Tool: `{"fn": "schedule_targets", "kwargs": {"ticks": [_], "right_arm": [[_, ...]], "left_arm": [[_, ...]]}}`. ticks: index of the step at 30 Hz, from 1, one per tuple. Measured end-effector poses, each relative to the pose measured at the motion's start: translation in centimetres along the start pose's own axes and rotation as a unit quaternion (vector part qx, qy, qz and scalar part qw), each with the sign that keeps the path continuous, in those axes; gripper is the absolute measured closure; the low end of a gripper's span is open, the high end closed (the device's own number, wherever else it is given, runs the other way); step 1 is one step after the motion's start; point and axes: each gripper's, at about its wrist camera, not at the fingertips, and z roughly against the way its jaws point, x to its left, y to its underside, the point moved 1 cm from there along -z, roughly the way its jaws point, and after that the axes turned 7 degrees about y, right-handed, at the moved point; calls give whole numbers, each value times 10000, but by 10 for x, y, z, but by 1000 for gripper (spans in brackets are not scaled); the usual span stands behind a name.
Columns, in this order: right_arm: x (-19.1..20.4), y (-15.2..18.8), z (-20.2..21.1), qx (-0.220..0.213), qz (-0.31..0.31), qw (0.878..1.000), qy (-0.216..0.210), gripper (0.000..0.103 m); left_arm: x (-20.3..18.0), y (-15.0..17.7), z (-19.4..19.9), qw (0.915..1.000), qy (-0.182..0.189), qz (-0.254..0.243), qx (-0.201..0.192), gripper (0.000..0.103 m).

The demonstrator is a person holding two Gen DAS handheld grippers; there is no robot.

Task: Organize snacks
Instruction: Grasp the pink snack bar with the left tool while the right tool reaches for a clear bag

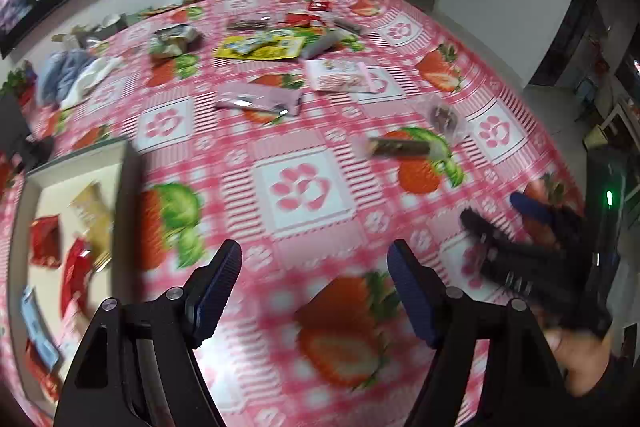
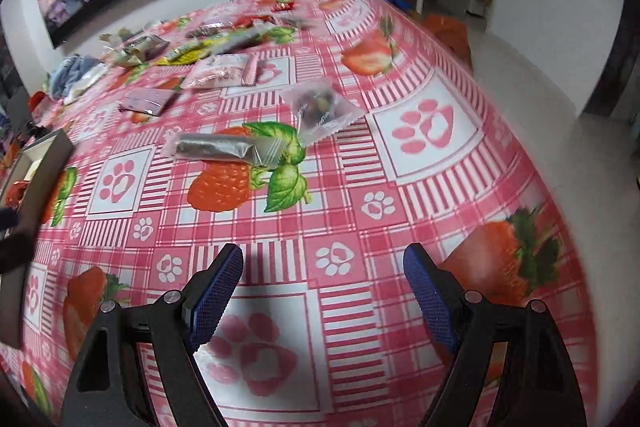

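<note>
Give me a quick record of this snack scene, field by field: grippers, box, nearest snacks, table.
left gripper: open, empty, above table
right gripper: open, empty
box: at left, holds red and gold packets
nearest snacks: long dark bar; clear pouch just beyond
table: pink strawberry cloth, more packets scattered farther back

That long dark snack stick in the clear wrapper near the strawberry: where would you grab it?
Grab the snack stick across its narrow middle, coming straight down from above. It lies flat on the tablecloth, too thin to take from the side, and the open right gripper spans its width easily.
</note>
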Motion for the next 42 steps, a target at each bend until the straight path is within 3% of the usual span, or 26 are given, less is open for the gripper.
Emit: {"fn": "schedule_targets", "kwargs": {"ticks": [2,5,7,11,16,20,24,28,29,33,36,37,38,39,40,42], "right_arm": [[0,0,1,-23,33,10000,-37,17],[3,-1,-2,44,140,9995,-270,2],[2,0,-2,18,137,9993,-346,2],[-5,0,-1,-58,-68,9980,-626,2],[-6,0,0,-68,-127,9971,-742,2],[-6,0,1,-81,-128,9965,-822,2],[-12,1,4,-136,-286,9941,-1037,2],[-12,1,5,-147,-287,9933,-1107,2],[-12,1,5,-147,-275,9932,-1119,2],[-12,2,5,-155,-280,9924,-1184,2],[-14,2,5,-165,-314,9918,-1228,2],[-14,2,6,-166,-317,9918,-1231,2],[-14,1,6,-164,-316,9917,-1233,2],[-13,1,6,-160,-303,9920,-1215,2],[-12,2,7,-154,-281,9924,-1192,2],[-11,1,6,-137,-233,9930,-1146,2]], "left_arm": [[-7,-12,-16,9998,154,29,75,24],[-13,-30,-43,9979,488,291,319,24],[-11,-40,-56,9946,672,661,439,24],[-1,-50,-69,9904,606,1127,520,24],[39,-84,-73,9881,84,1514,255,24],[83,-104,-91,9732,19,2273,358,24],[99,-119,-109,9649,-161,2586,438,24],[100,-137,-121,9647,-540,2552,373,23],[98,-140,-125,9661,-592,2482,393,18],[82,-143,-139,9744,-1086,1895,528,17],[77,-135,-136,9801,-1141,1582,368,23],[78,-133,-133,9809,-1146,1540,326,34],[79,-130,-129,9814,-1158,1504,269,55],[81,-129,-124,9823,-1171,1446,219,69],[83,-128,-122,9827,-1159,1428,224,76],[85,-126,-121,9843,-1058,1391,223,76]]}}
